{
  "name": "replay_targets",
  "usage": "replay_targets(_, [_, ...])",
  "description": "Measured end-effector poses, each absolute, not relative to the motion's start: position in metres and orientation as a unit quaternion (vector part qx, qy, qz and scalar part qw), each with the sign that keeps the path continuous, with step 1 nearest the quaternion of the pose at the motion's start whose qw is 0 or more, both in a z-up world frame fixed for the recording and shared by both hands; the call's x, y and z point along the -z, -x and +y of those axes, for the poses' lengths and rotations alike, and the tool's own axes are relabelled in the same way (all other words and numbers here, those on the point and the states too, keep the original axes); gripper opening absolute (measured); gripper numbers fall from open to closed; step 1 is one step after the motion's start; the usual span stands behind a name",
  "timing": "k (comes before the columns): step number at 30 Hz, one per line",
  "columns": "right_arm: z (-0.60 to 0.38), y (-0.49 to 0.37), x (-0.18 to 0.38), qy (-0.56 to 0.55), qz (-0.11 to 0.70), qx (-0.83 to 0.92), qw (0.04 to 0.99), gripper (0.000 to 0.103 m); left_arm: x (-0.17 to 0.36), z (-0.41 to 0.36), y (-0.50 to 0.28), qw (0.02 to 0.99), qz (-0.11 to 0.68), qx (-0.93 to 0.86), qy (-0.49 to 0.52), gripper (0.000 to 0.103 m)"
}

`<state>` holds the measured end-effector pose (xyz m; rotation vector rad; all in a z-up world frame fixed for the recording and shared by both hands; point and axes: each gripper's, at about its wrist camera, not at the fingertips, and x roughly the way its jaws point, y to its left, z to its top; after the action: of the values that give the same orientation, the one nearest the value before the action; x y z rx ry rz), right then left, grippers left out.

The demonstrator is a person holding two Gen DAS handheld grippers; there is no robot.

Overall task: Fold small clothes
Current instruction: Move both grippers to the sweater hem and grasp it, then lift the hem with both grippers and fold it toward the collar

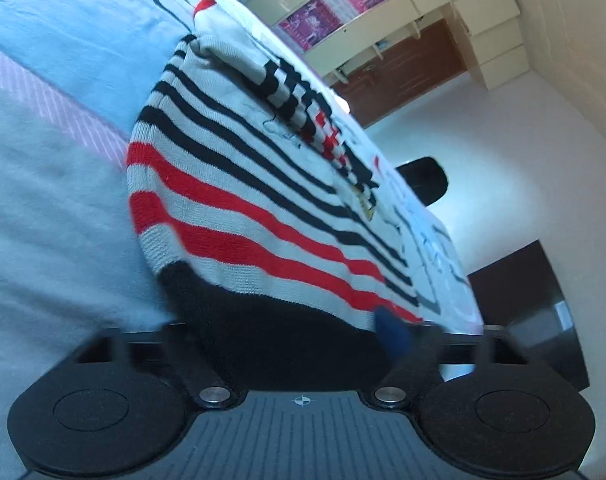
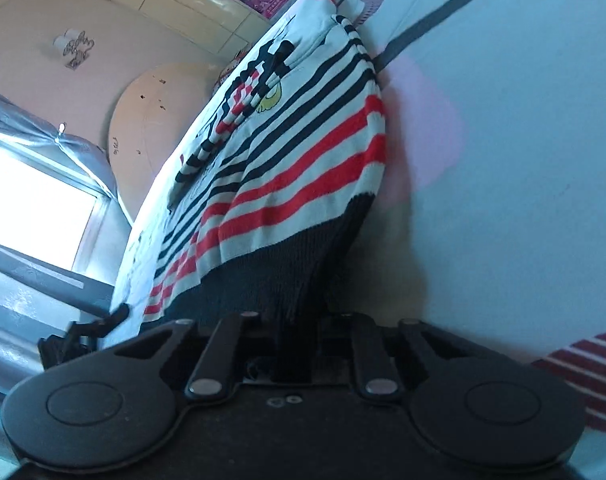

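While bunched in both grippers, sweater (image 1: 239,200) hem.

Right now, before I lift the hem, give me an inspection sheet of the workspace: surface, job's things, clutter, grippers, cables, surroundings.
Surface: bed sheet, pale blue with a pink striped band, lightly wrinkled.
Job's things: striped sweater, white with black and red stripes and a dark hem, lying on the sheet; a sleeve is folded over its body.
Clutter: nothing seen beyond a red-striped patch at the right wrist view's edge; whether cloth or sheet print, cannot tell.
Grippers: right gripper shut on the dark hem; left gripper has the hem between its fingers, contact unclear.
Cables: nothing seen.
Surroundings: cream cabinets with pink posters, a bright window and a round board against the wall.
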<state>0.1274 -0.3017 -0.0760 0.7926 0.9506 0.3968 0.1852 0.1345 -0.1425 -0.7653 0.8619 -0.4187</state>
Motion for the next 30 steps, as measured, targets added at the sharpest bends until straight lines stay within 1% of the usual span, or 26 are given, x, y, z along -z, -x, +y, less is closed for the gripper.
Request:
replay_targets(1, [-0.302, -0.127, 0.077, -0.369, 0.442, -0.18, 0.798, 0.008, 0.145, 0.133, -0.187, 0.817, 0.412, 0.184, 0.358, 0.025])
replay_targets(2, [-0.302, -0.127, 0.076, -0.366, 0.442, -0.18, 0.799, 0.008, 0.148, 0.133, -0.187, 0.818, 0.415, 0.175, 0.359, 0.012])
replay_targets(3, [-0.301, -0.126, 0.073, -0.357, 0.44, -0.18, 0.804, 0.008, 0.148, 0.135, -0.185, 0.821, 0.416, 0.165, 0.356, 0.008])
replay_targets(7, [-0.293, -0.124, 0.049, -0.296, 0.417, -0.188, 0.838, 0.007, 0.126, 0.136, -0.17, 0.848, 0.394, 0.161, 0.316, 0.007])
replay_targets(8, [-0.293, -0.12, 0.03, -0.278, 0.393, -0.201, 0.853, 0.007, 0.118, 0.138, -0.165, 0.851, 0.382, 0.169, 0.317, 0.005])
replay_targets(12, [-0.295, -0.115, 0.011, -0.261, 0.371, -0.21, 0.866, 0.007, 0.101, 0.152, -0.153, 0.86, 0.358, 0.17, 0.322, 0.004])
replay_targets(15, [-0.3, -0.112, 0.016, -0.251, 0.378, -0.207, 0.866, 0.006, 0.114, 0.158, -0.15, 0.854, 0.373, 0.154, 0.329, 0.003])
replay_targets(17, [-0.303, -0.115, 0.038, -0.235, 0.41, -0.18, 0.863, 0.006, 0.135, 0.157, -0.151, 0.851, 0.406, 0.124, 0.309, 0.003])
replay_targets(18, [-0.306, -0.119, 0.055, -0.242, 0.433, -0.163, 0.853, 0.006, 0.148, 0.163, -0.149, 0.843, 0.404, 0.123, 0.333, 0.003])
replay_targets(19, [-0.316, -0.116, 0.068, -0.287, 0.425, -0.165, 0.842, 0.006, 0.154, 0.17, -0.147, 0.836, 0.394, 0.124, 0.362, 0.004])
replay_targets(20, [-0.316, -0.116, 0.068, -0.287, 0.425, -0.165, 0.842, 0.006, 0.156, 0.171, -0.144, 0.834, 0.39, 0.122, 0.37, 0.004])
replay_targets(24, [-0.313, -0.111, 0.061, -0.276, 0.41, -0.166, 0.853, 0.006, 0.152, 0.166, -0.143, 0.844, 0.382, 0.118, 0.359, 0.003])
replay_targets(27, [-0.313, -0.11, 0.053, -0.27, 0.389, -0.169, 0.864, 0.006, 0.139, 0.162, -0.141, 0.855, 0.357, 0.121, 0.357, 0.003])
replay_targets(28, [-0.312, -0.114, 0.04, -0.254, 0.369, -0.173, 0.877, 0.006, 0.132, 0.159, -0.141, 0.86, 0.347, 0.121, 0.355, 0.003])
replay_targets(30, [-0.312, -0.117, 0.034, -0.251, 0.362, -0.173, 0.881, 0.006, 0.118, 0.16, -0.145, 0.864, 0.323, 0.122, 0.365, 0.003])
